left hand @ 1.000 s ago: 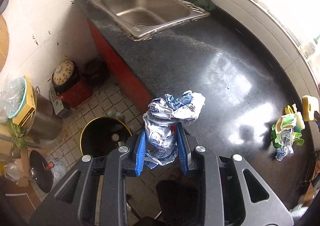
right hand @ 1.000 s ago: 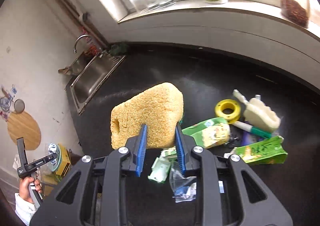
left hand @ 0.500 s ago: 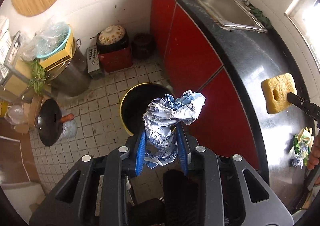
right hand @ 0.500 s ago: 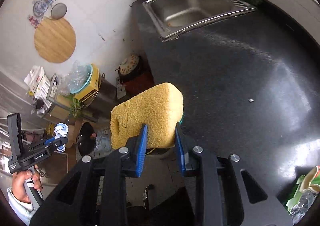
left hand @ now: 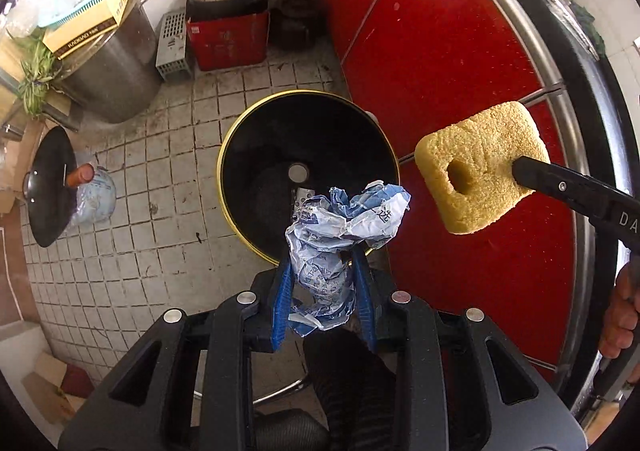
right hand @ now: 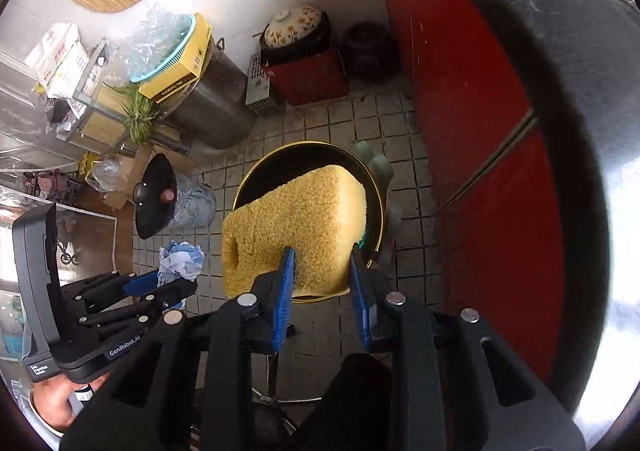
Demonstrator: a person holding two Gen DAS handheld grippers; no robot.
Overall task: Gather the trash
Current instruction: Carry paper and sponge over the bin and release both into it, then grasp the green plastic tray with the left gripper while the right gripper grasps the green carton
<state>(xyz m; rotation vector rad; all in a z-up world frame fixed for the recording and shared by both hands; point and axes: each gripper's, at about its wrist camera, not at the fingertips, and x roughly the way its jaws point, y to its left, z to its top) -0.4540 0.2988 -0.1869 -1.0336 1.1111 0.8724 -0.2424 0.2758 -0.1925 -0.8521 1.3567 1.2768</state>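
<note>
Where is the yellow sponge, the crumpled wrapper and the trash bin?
yellow sponge [right hand: 296, 219]: right wrist view, its top face.
crumpled wrapper [left hand: 344, 219]: left wrist view, its bunched upper part.
trash bin [left hand: 280, 155]: left wrist view, its dark inner wall.

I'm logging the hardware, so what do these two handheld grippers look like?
Both are matte black, angular frames with triangular cut-outs, silver bolts and blue finger pads. The left gripper carries white "GenRobot.AI" lettering on its handle; the right gripper looks the same. No cables show.

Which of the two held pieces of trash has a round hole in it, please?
The yellow sponge in the right gripper has it. The crumpled blue-and-white wrapper in the left gripper is only creased paper.
</note>
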